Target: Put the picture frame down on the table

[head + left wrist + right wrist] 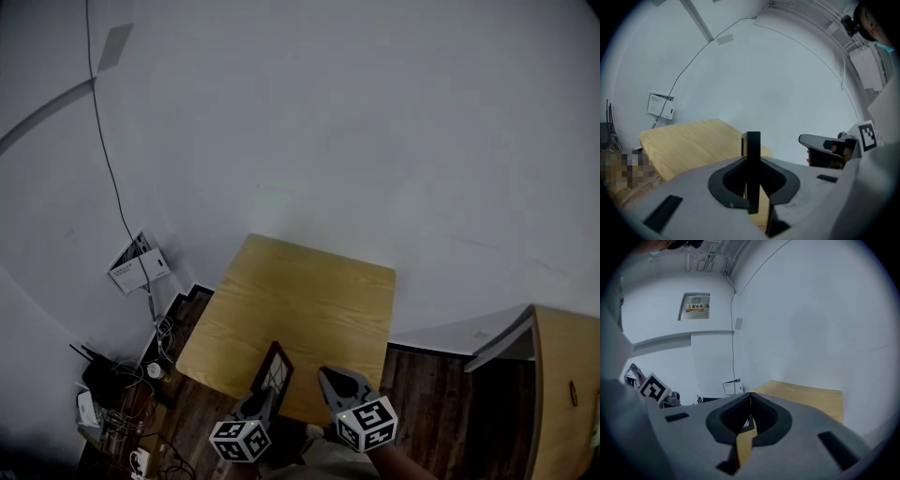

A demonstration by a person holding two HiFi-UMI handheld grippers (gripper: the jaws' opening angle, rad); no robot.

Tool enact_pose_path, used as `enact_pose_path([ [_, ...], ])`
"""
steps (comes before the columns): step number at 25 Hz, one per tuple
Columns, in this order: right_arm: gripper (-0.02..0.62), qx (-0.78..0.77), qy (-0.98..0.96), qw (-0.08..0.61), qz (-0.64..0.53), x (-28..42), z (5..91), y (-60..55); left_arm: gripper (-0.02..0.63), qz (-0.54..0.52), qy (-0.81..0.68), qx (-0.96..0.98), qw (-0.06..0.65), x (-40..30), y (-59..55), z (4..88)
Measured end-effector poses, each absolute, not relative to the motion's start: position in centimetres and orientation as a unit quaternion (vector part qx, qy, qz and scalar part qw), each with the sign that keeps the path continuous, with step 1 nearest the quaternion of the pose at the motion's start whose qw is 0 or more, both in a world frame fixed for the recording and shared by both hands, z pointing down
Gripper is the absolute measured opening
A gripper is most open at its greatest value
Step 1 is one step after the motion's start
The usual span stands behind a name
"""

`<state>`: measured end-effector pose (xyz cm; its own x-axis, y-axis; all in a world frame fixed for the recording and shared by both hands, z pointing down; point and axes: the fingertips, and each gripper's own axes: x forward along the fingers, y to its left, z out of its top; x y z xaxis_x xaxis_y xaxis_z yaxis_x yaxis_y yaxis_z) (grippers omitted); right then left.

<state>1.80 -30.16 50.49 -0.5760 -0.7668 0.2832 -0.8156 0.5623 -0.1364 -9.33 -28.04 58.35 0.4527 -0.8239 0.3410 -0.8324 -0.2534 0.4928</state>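
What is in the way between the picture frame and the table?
Nothing that I can see. The dark rectangular picture frame, held in the left tongs, is above the near edge of the light wooden table, whose top looks bare.

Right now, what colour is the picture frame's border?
Nearly black; the picture frame shows best in the left gripper view.

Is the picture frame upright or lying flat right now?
Upright: the picture frame stands on edge, clamped in the left gripper, by the wooden table's near edge.
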Motion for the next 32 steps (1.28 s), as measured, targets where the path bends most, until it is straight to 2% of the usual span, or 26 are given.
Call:
enact_pose_path([
  [23,0.0,0.414,-0.893,0.109,0.141,2.6,52.2,-36.4,0.04,-0.009,-0.541,0.738,0.403,-8.4,-33.4,63.3],
  [32,0.0,0.404,-0.896,0.112,0.144,2.1,52.6,-36.5,0.041,0.062,-0.585,0.709,0.388,-10.3,-33.3,65.4],
])
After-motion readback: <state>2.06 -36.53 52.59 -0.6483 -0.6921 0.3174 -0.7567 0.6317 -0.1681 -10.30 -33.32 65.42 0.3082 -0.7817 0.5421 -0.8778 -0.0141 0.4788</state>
